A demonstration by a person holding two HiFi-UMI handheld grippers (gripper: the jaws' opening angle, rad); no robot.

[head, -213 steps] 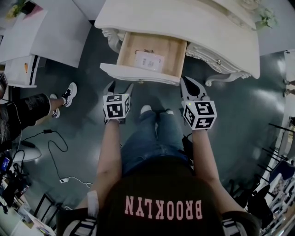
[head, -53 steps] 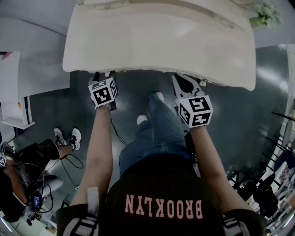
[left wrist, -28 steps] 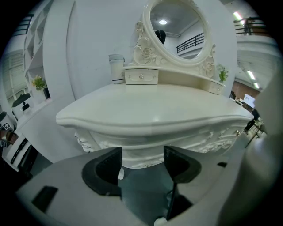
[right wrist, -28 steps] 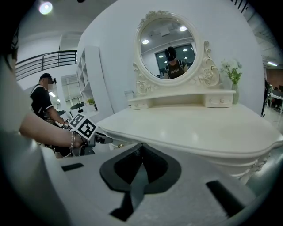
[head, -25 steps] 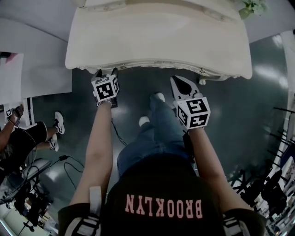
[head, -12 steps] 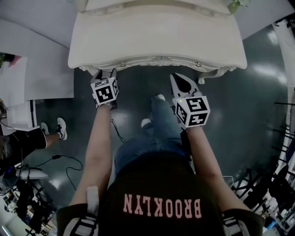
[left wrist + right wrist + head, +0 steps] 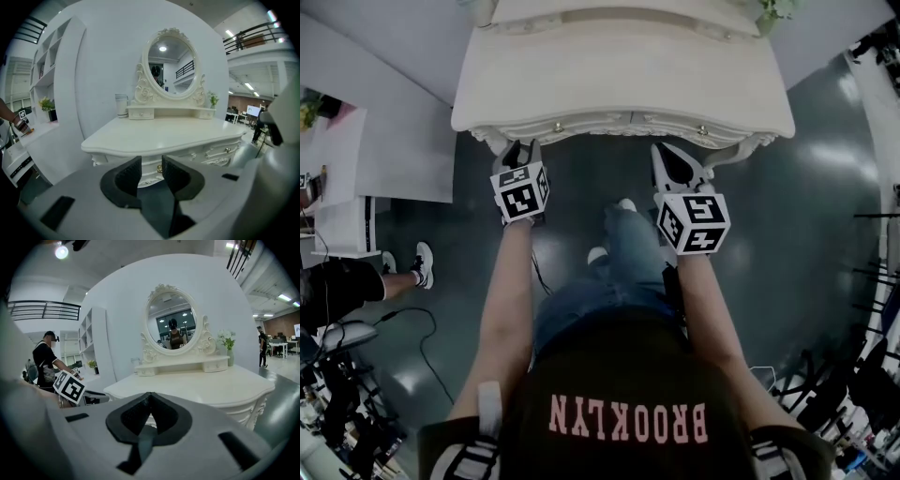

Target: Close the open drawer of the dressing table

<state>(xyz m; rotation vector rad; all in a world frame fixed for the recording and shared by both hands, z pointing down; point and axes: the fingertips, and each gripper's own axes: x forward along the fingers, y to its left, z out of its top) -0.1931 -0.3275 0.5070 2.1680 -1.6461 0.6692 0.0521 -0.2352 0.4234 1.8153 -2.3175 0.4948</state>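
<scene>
The cream dressing table (image 7: 619, 75) fills the top of the head view; its drawer front (image 7: 628, 120) lies flush under the tabletop, with small knobs showing. My left gripper (image 7: 518, 148) hangs just in front of the table's left part. In the left gripper view its jaws (image 7: 151, 164) are closing with a gap still between the pads and nothing in it; a drawer knob (image 7: 159, 168) shows far beyond. My right gripper (image 7: 659, 150) is held before the table's right part, its fingertips meeting (image 7: 149, 395), empty.
An oval mirror (image 7: 169, 63) stands on the table's back shelf, with a small plant (image 7: 773, 9) at its right end. A white shelf unit (image 7: 384, 159) stands left of the table. Another person (image 7: 337, 281) and cables (image 7: 403, 319) are on the dark floor at left.
The drawer that stood open in the earliest frame is now pushed in flush. Over the last second both grippers drew back from the table front and rose.
</scene>
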